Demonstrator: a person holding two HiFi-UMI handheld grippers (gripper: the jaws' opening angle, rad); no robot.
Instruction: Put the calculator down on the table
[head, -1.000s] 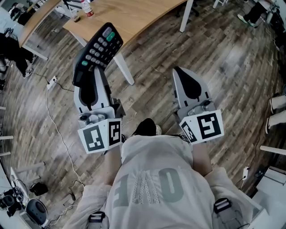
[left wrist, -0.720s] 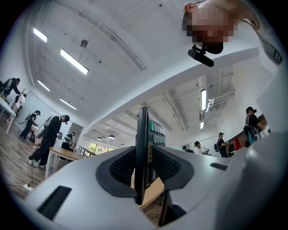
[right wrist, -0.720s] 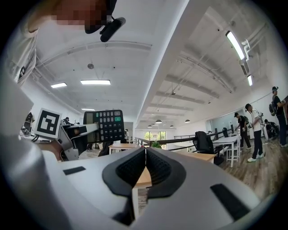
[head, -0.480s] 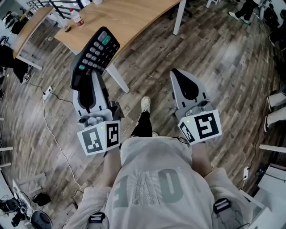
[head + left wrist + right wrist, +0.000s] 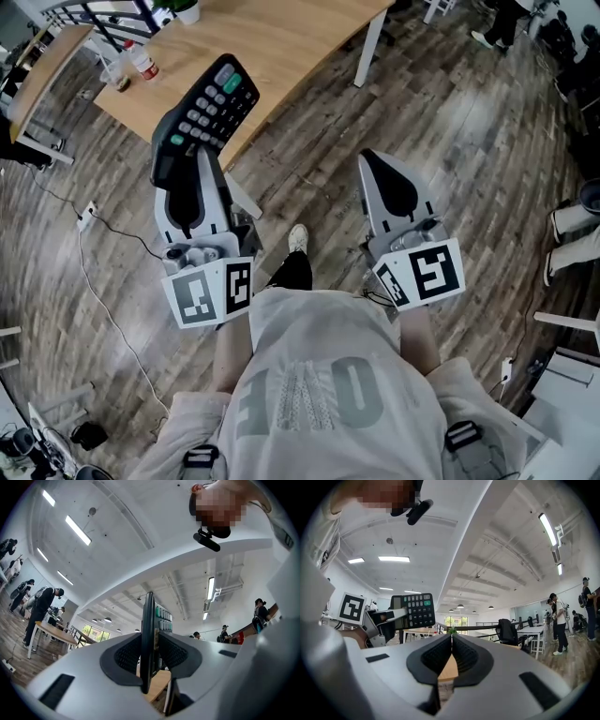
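Observation:
A black calculator [image 5: 206, 108] with grey and green keys sticks up and forward from my left gripper [image 5: 190, 161], which is shut on its lower end. It hangs in the air over the near edge of the wooden table [image 5: 281, 37]. In the left gripper view the calculator [image 5: 149, 630] shows edge-on, pressed between the two pads. My right gripper [image 5: 380, 161] is shut with nothing in it, over the plank floor to the right of the table. In the right gripper view its jaws [image 5: 451, 641] meet, and the calculator [image 5: 415, 610] shows at left.
A bottle [image 5: 142, 64] and a cup [image 5: 117, 77] stand at the table's left end, a plant pot [image 5: 183, 9] farther back. A white table leg [image 5: 368, 49] stands ahead. A cable [image 5: 103, 300] runs over the floor at left. Someone's feet [image 5: 562, 220] show at right.
The table and floor have slid down and towards me in the head view as I walk up to it. Both grippers keep their pose, and the left still holds the calculator.

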